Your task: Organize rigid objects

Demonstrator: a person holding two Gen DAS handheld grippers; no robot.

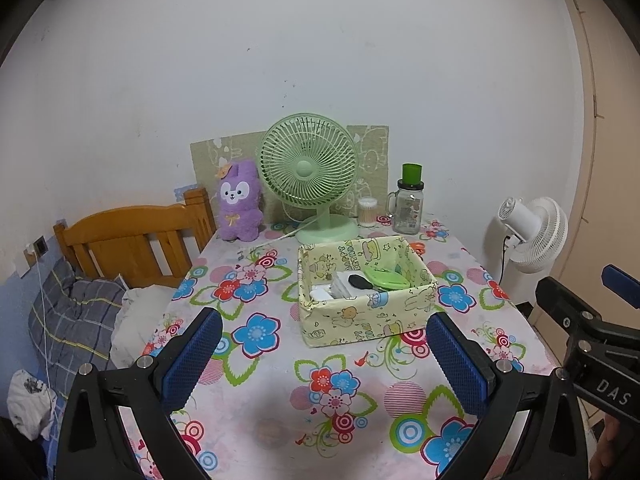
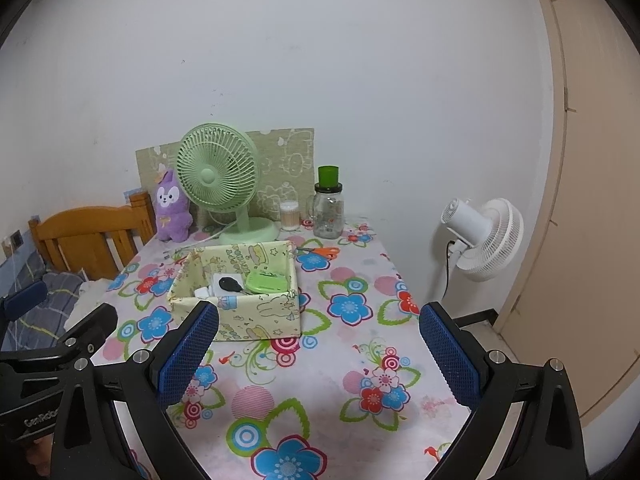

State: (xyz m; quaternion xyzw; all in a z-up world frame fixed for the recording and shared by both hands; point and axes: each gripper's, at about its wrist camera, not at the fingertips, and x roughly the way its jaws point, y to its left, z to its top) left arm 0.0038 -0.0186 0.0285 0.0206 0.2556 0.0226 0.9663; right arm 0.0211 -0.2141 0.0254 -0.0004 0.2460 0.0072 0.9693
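Both hand-held grippers, left (image 1: 324, 354) and right (image 2: 319, 348), hover spread and empty above the desk (image 1: 280, 396) near edge. The fabric box (image 1: 360, 320) sits mid-desk, holding a green case (image 1: 386, 278) and perhaps a black key fob (image 1: 358, 281); orange scissors (image 2: 322, 251) lie behind it.

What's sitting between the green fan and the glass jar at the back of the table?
A small clear tub of cotton swabs stands between the green fan and the glass jar, clearest in the right wrist view.
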